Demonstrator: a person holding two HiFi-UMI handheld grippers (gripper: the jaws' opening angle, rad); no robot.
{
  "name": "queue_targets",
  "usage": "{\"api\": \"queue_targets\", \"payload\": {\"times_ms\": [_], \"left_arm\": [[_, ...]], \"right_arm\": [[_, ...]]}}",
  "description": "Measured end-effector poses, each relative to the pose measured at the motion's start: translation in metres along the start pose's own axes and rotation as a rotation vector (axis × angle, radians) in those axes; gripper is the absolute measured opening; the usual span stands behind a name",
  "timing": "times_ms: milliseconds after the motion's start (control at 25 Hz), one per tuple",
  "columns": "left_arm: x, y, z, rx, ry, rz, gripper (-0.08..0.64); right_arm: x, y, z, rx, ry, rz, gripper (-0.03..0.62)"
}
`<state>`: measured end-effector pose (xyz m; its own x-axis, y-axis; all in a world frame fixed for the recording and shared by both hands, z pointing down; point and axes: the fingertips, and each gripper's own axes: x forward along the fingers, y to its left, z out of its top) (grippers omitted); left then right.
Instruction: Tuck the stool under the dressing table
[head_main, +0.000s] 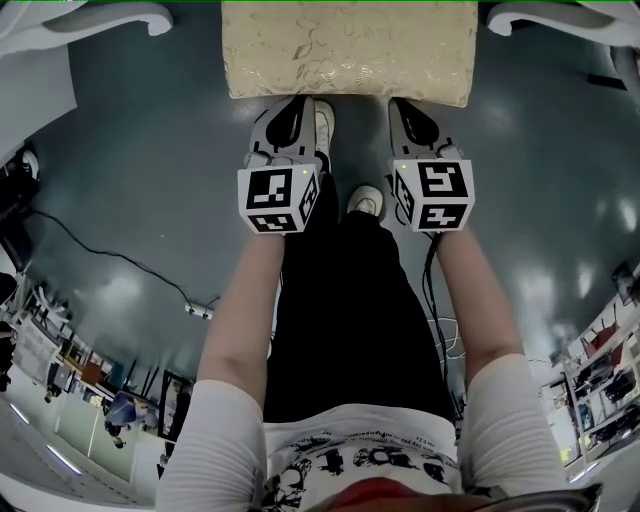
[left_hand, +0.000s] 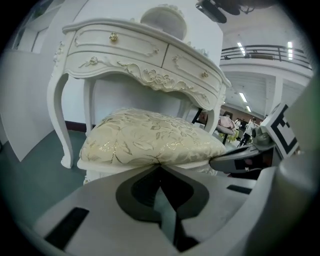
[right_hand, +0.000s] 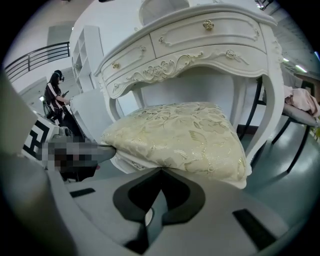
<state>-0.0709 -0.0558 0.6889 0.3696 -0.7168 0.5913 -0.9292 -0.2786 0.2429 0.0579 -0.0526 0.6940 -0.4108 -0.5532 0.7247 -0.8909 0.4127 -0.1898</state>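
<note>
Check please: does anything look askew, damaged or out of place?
Nothing stands out. The stool's cushion sits square and whole at the dressing table; the left gripper and right gripper are shut against its front edge.

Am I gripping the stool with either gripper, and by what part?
No clear hold. The left gripper and right gripper both have fingers closed, tips pressed into the near edge of the stool cushion; a pinch of fabric can't be ruled out.

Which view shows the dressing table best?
Left gripper view: the dressing table shows its front, both drawers, knobs and a leg down to the floor, behind the stool. Right gripper view shows it too, tilted. Head view catches only white bits at the top corners, probably its legs.
</note>
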Motion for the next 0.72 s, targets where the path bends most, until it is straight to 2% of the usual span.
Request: {"api": "queue_targets", "payload": {"times_ms": [160, 360, 720], "left_arm": [[0.038, 0.023, 0.034, -0.032, -0.017, -0.009, 0.017], [0.062, 0.033, 0.057, -0.05, -0.027, -0.023, 0.017], [0.103, 0.049, 0.096, -0.02, -0.067, -0.025, 0.017]], "right_arm": [[0.036, -0.017, 0.042, -0.025, 0.005, -0.011, 0.017], [0.057, -0.032, 0.07, -0.005, 0.002, -0.049, 0.017], [0.088, -0.055, 0.114, -0.041, -0.052, -0.066, 0.017]]}}
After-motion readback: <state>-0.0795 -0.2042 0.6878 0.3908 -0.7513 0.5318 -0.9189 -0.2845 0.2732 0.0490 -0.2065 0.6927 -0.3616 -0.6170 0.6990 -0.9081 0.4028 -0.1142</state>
